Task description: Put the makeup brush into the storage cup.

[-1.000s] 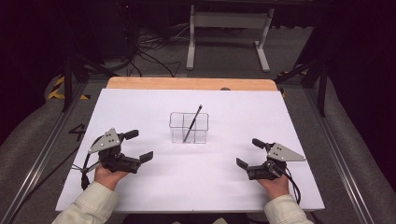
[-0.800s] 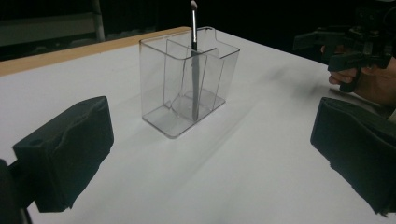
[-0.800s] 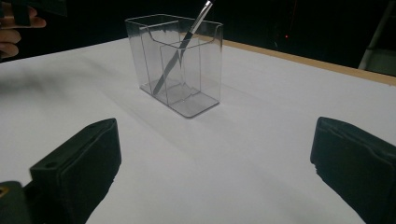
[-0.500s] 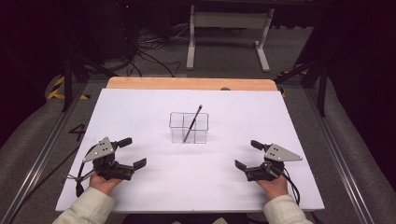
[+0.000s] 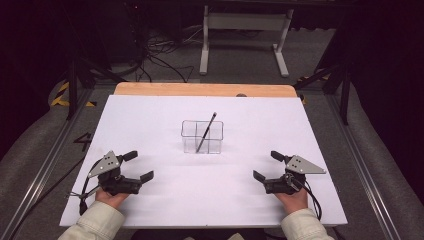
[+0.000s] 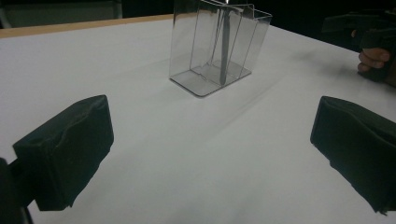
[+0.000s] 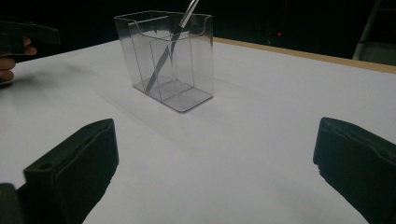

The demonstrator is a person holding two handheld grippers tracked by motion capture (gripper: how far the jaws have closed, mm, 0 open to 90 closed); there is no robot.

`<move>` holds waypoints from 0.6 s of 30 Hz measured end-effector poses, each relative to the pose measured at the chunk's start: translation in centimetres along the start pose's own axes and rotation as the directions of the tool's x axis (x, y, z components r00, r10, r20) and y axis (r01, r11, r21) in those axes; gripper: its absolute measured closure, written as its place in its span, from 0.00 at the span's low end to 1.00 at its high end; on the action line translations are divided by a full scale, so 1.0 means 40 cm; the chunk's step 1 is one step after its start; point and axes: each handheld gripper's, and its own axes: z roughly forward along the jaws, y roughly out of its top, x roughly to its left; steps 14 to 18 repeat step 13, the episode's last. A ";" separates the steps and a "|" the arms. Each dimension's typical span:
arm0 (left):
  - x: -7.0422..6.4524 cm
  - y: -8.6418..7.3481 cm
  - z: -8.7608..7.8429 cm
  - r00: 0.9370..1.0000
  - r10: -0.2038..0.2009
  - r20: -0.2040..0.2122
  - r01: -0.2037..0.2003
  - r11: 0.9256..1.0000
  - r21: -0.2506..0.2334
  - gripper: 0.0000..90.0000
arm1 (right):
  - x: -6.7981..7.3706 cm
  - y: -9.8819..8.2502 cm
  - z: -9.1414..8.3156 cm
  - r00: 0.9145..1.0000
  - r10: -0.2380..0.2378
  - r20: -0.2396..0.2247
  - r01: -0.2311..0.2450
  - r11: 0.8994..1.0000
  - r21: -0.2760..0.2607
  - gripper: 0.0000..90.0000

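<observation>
Two grippers, left (image 5: 137, 166) and right (image 5: 266, 166), jaws wide open, empty | pen (image 5: 206, 132) leans far-right in clear holder (image 5: 202, 136), desk center | you're equally near either side

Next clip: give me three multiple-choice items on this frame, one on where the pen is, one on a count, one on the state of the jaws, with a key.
1. Where is the pen?
A. flat on the table
B. leaning in the clear holder
C. held by a gripper

2. How many pens are in the holder?
A. one
B. two
C. three

3. How are the left gripper and the right gripper?
A. both shut
B. one shut
C. both open

Key: 1 B, its tip pokes above the rim; 2 A, a single dark stick; 3 C, both pairs of jaws stand apart, holding nothing.
</observation>
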 end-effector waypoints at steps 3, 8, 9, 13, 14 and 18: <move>-0.001 -0.001 0.001 1.000 0.006 -0.010 -0.006 1.000 0.006 0.00 | 0.001 0.000 0.001 1.000 0.000 -0.001 0.000 1.000 0.001 0.01; 0.002 -0.001 -0.001 1.000 0.008 -0.019 -0.008 1.000 0.000 0.00 | 0.001 -0.001 0.001 1.000 0.000 0.002 0.000 1.000 0.001 0.01; 0.001 -0.001 -0.001 1.000 0.005 -0.019 -0.005 1.000 -0.002 0.00 | 0.001 -0.001 0.001 1.000 0.000 0.002 0.000 1.000 0.000 0.01; 0.000 -0.001 -0.001 0.999 0.012 -0.030 -0.012 1.000 -0.005 0.00 | 0.001 -0.001 0.001 1.000 -0.003 0.004 0.003 1.000 0.000 0.01; 0.000 -0.001 -0.001 0.999 0.012 -0.030 -0.012 1.000 -0.005 0.00 | 0.001 -0.001 0.001 1.000 -0.003 0.004 0.003 1.000 0.000 0.01; 0.000 -0.001 -0.001 0.999 0.012 -0.030 -0.012 1.000 -0.005 0.00 | 0.001 -0.001 0.001 1.000 -0.003 0.004 0.003 1.000 0.000 0.01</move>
